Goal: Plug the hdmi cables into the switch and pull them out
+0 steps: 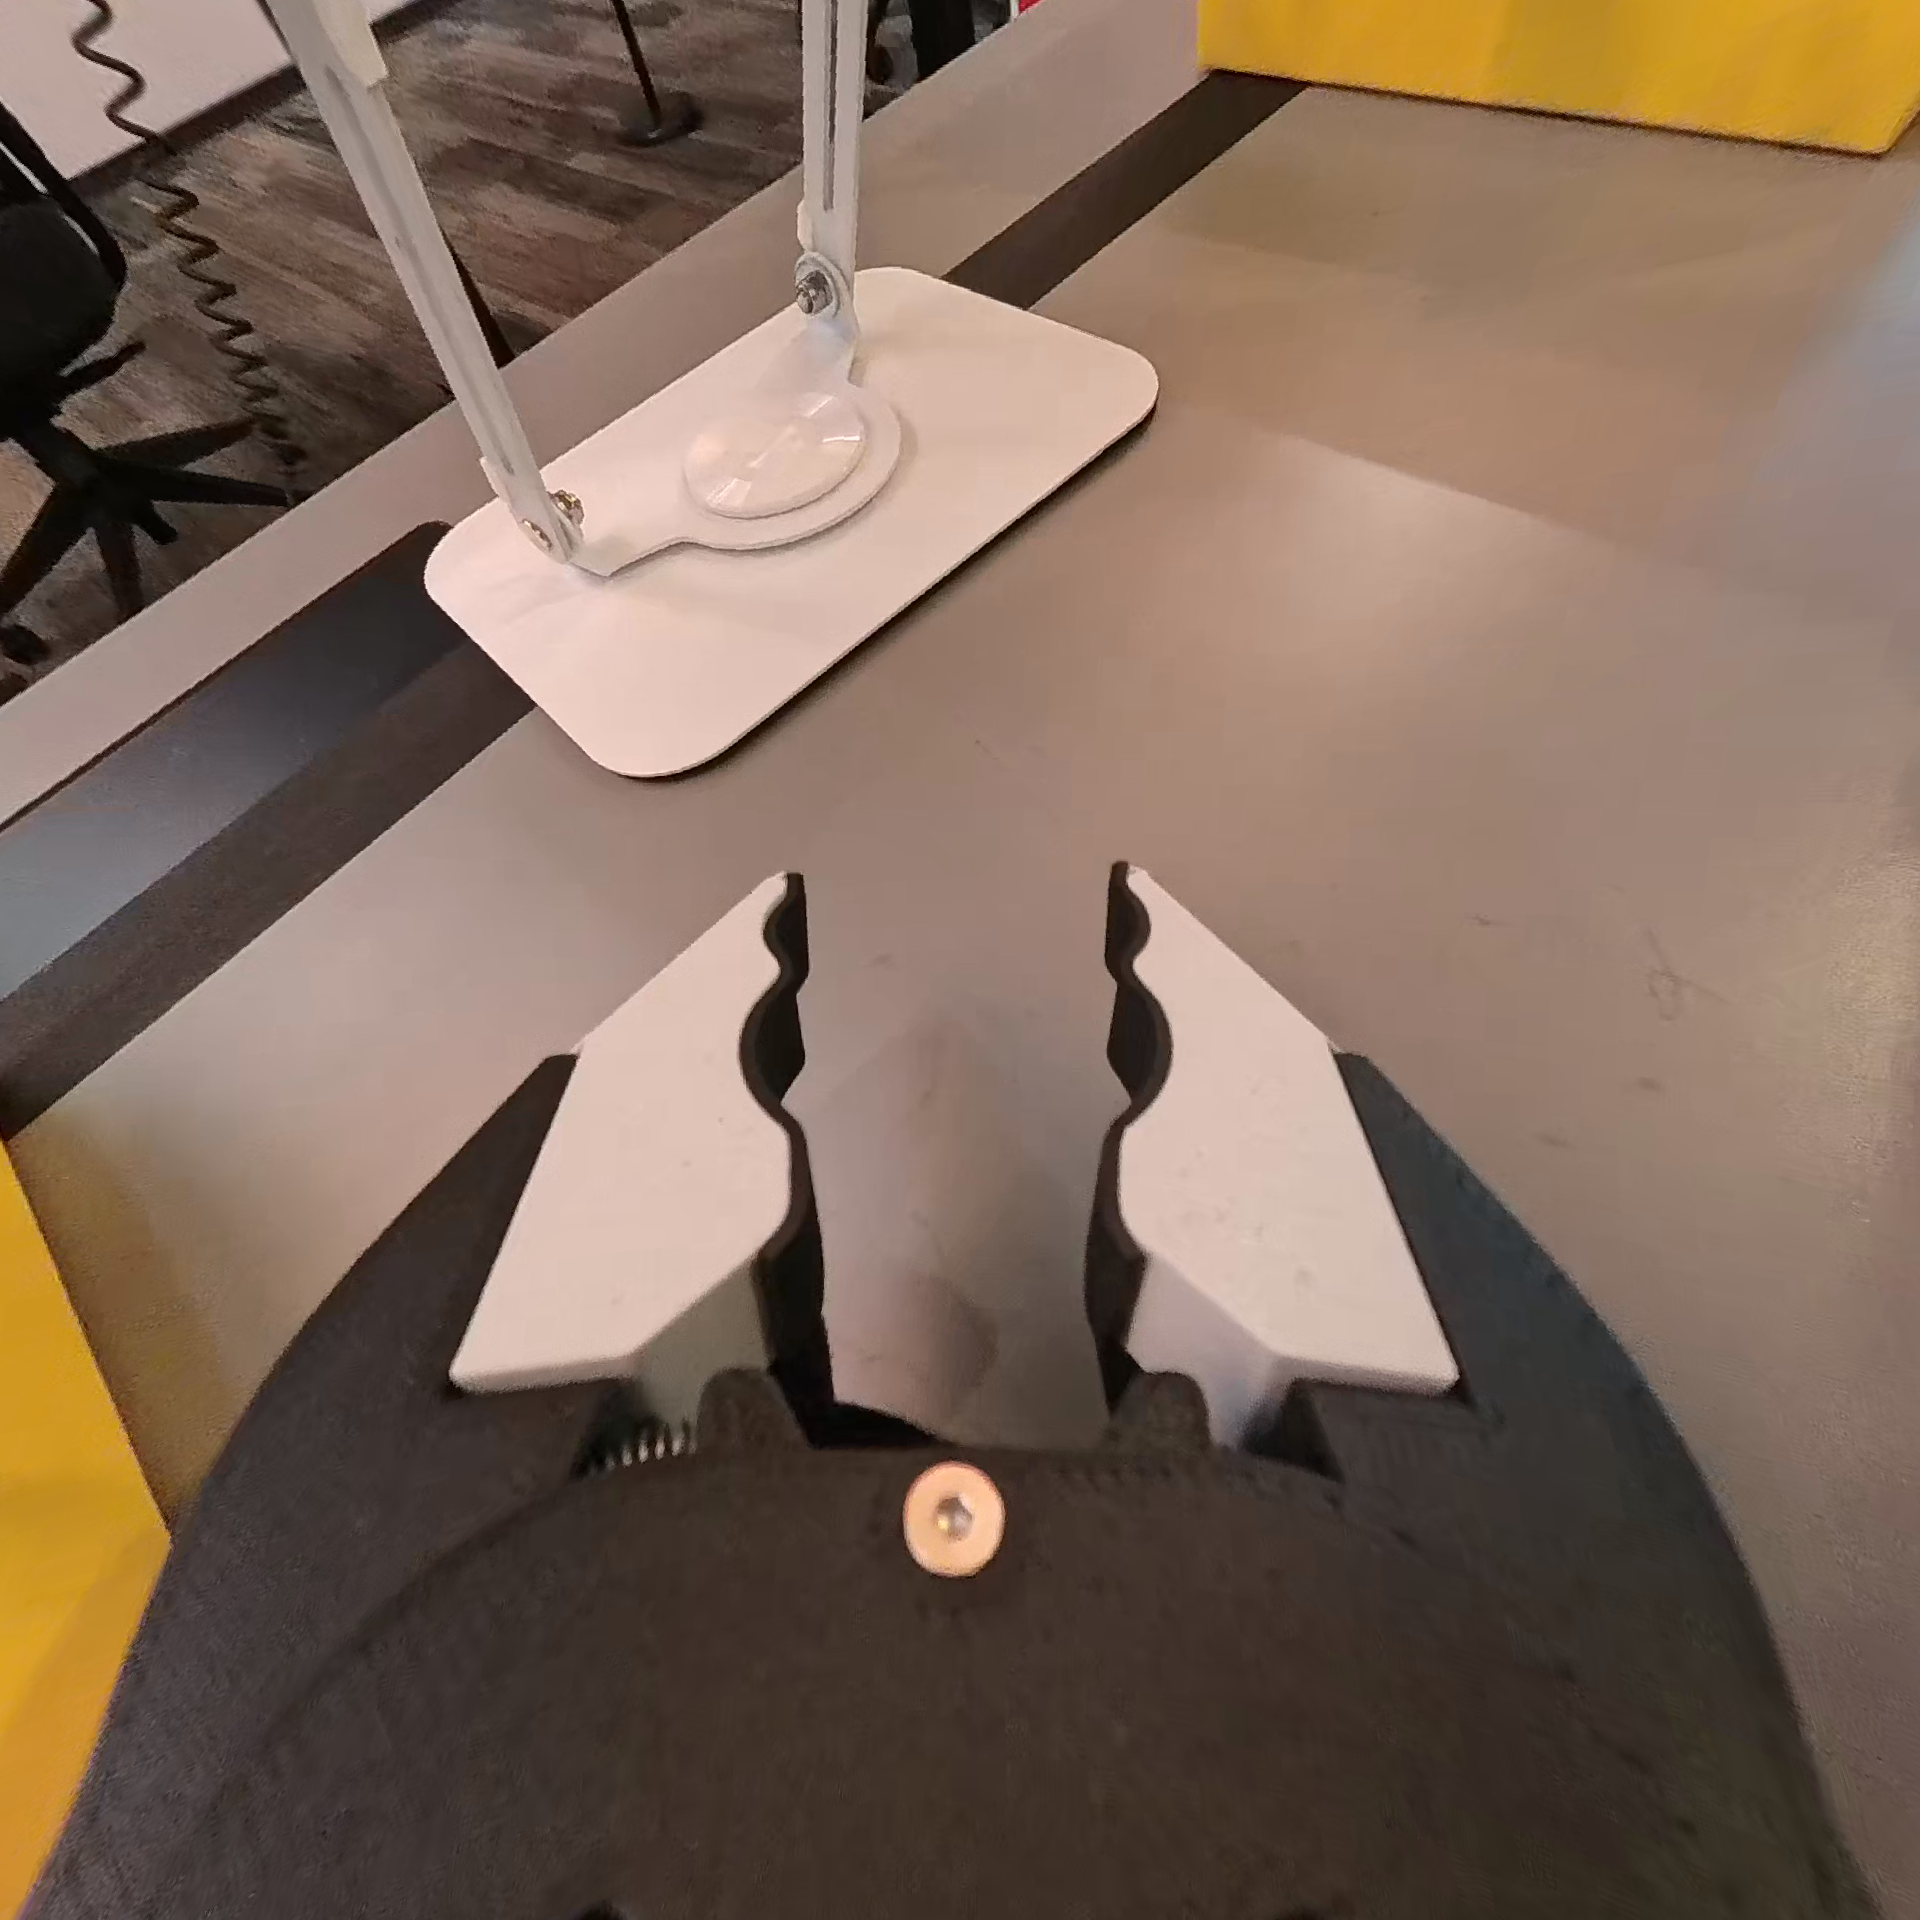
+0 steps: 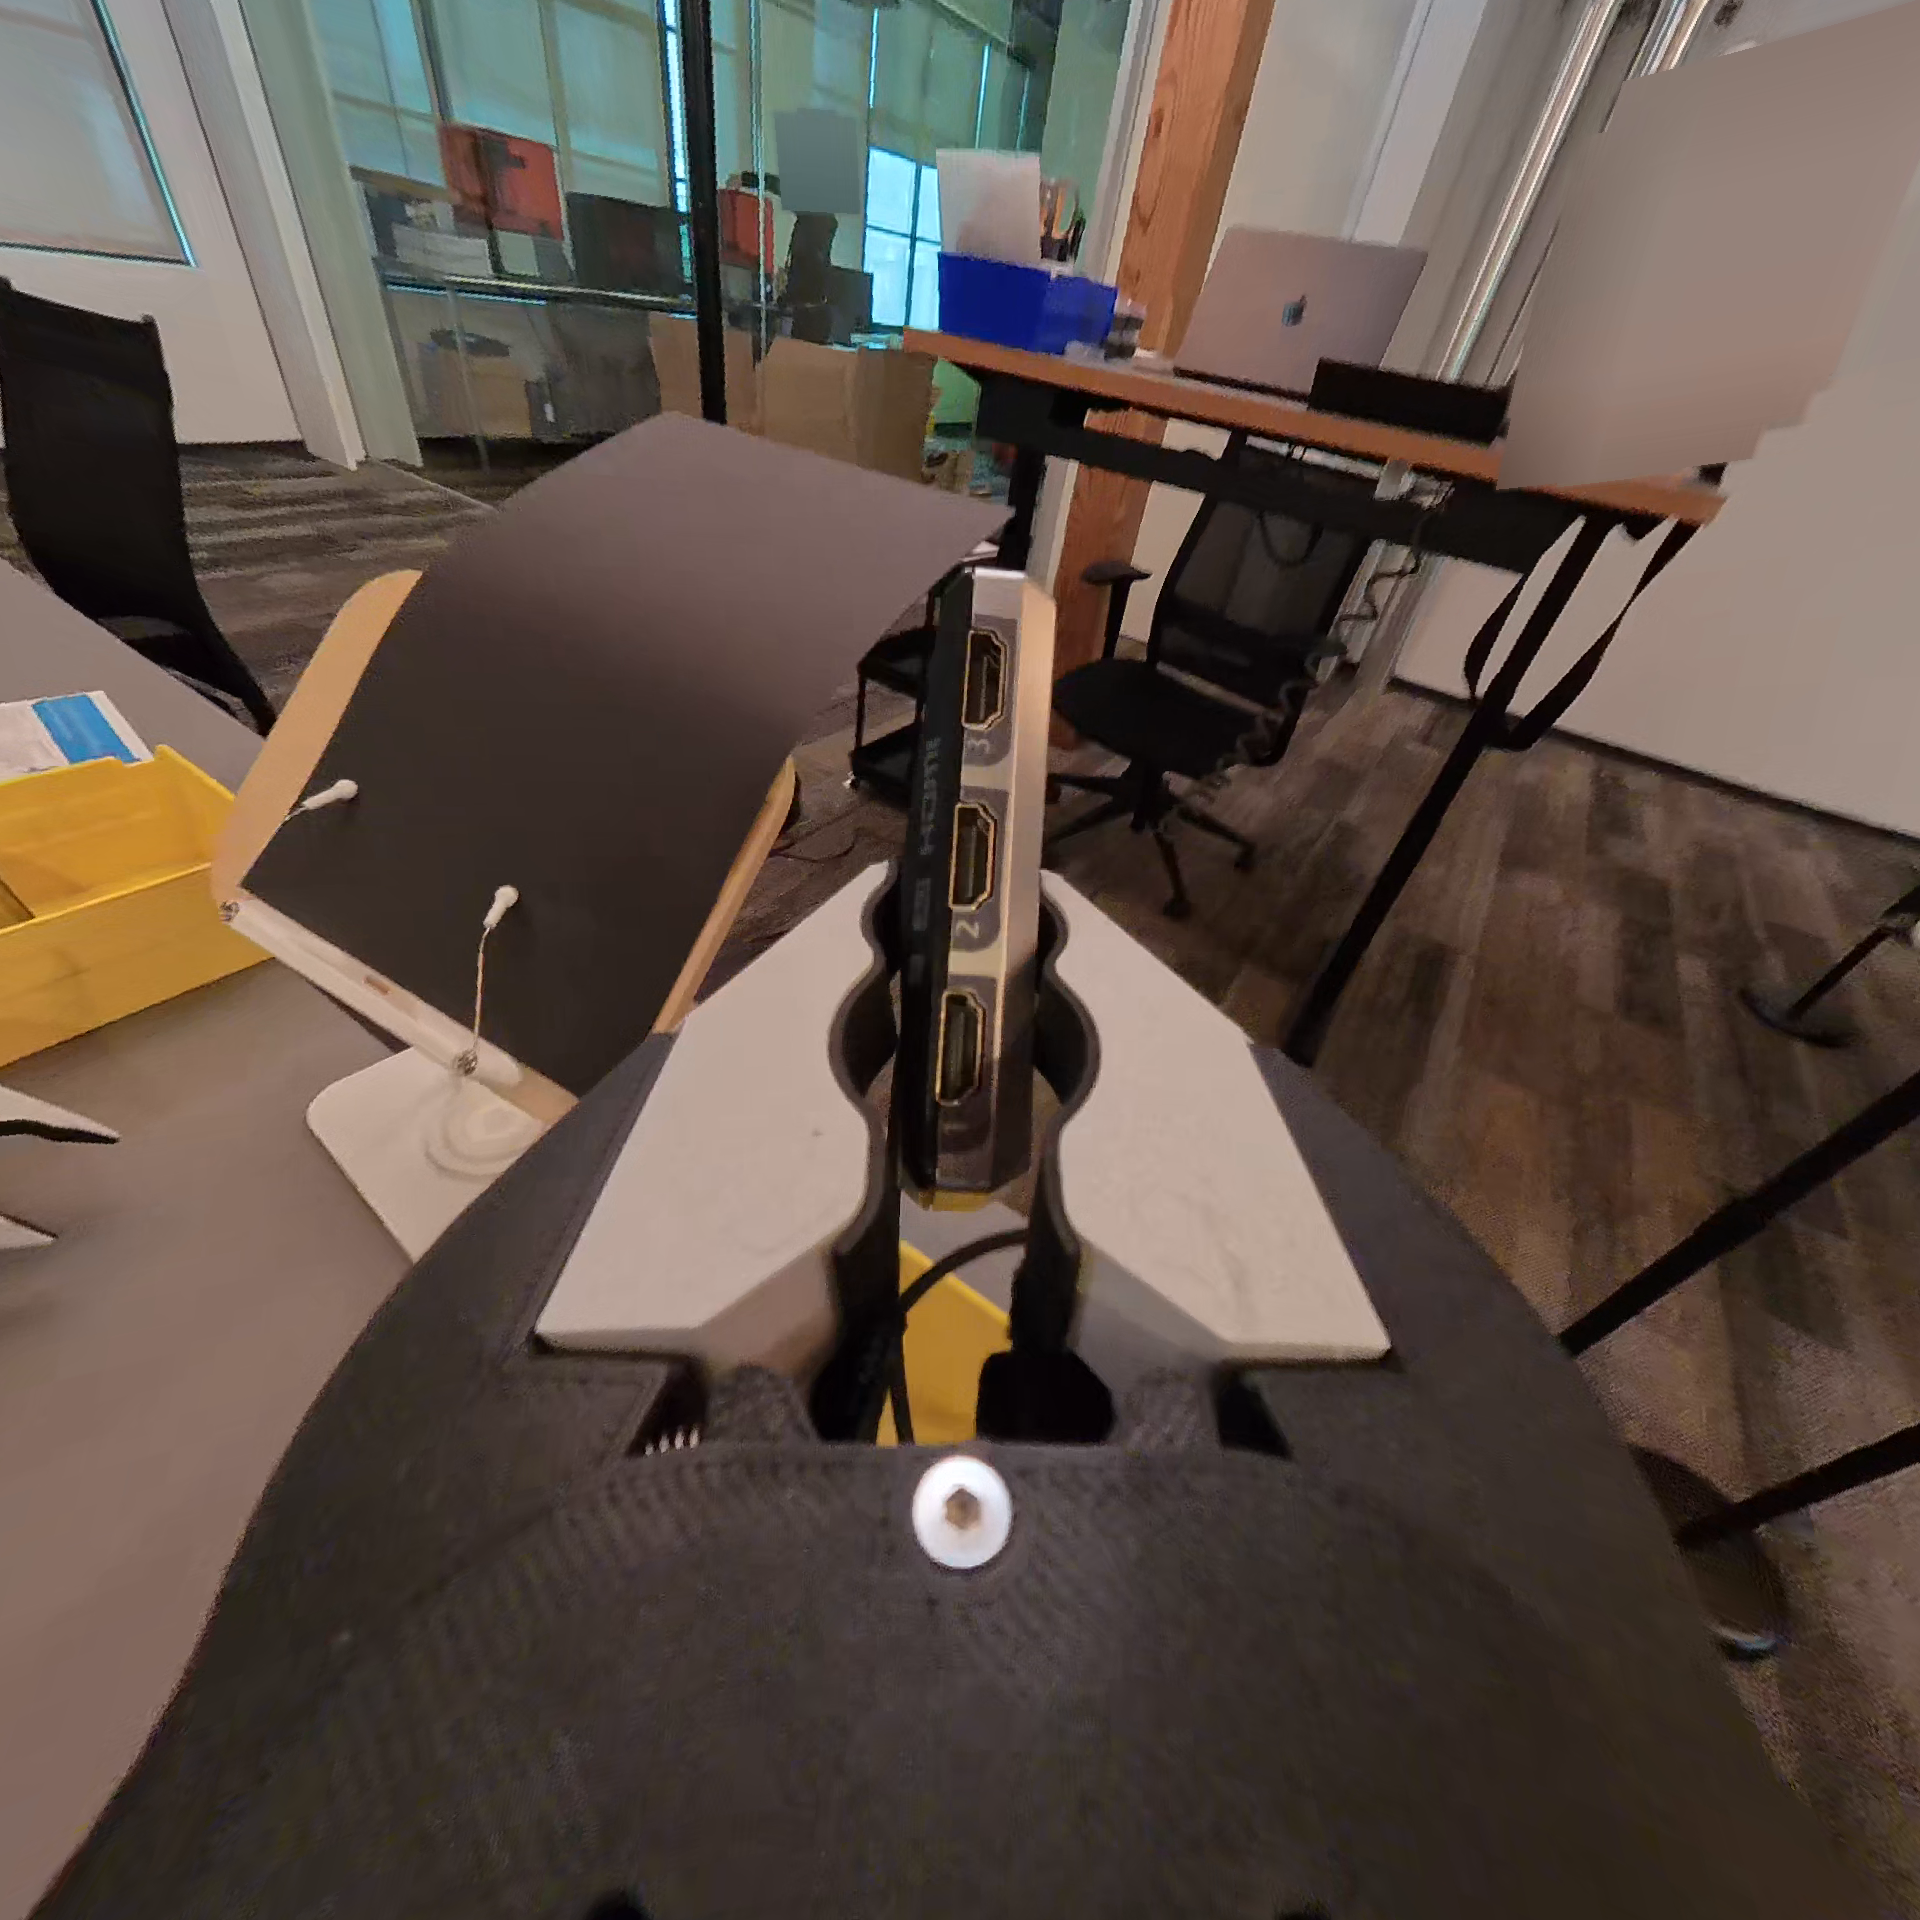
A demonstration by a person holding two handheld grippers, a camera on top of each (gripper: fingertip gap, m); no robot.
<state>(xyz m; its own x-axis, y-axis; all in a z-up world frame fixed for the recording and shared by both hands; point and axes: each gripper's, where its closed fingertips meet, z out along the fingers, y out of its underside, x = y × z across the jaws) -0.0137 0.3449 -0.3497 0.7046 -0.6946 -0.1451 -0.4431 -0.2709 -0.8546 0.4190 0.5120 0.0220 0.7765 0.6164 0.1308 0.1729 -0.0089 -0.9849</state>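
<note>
In the right wrist view my right gripper (image 2: 961, 883) is shut on the HDMI switch (image 2: 1013, 883), a slim silver and black box held on edge in the air. Its side with three empty HDMI ports faces the camera. Black cables (image 2: 883, 1340) hang below it between the fingers, over something yellow. In the left wrist view my left gripper (image 1: 956, 883) is open and empty, low over the bare grey table (image 1: 1351, 727). No cable plug shows in that view.
A white stand base (image 1: 790, 520) with two white arms sits on the table ahead of the left gripper; the same stand (image 2: 416, 1122) carries a dark panel (image 2: 582, 727). Yellow bins (image 1: 1558, 62) (image 2: 104, 914) sit on the table. Office chairs and desks stand beyond. Some 60 cm of space lies between my two pairs of fingers.
</note>
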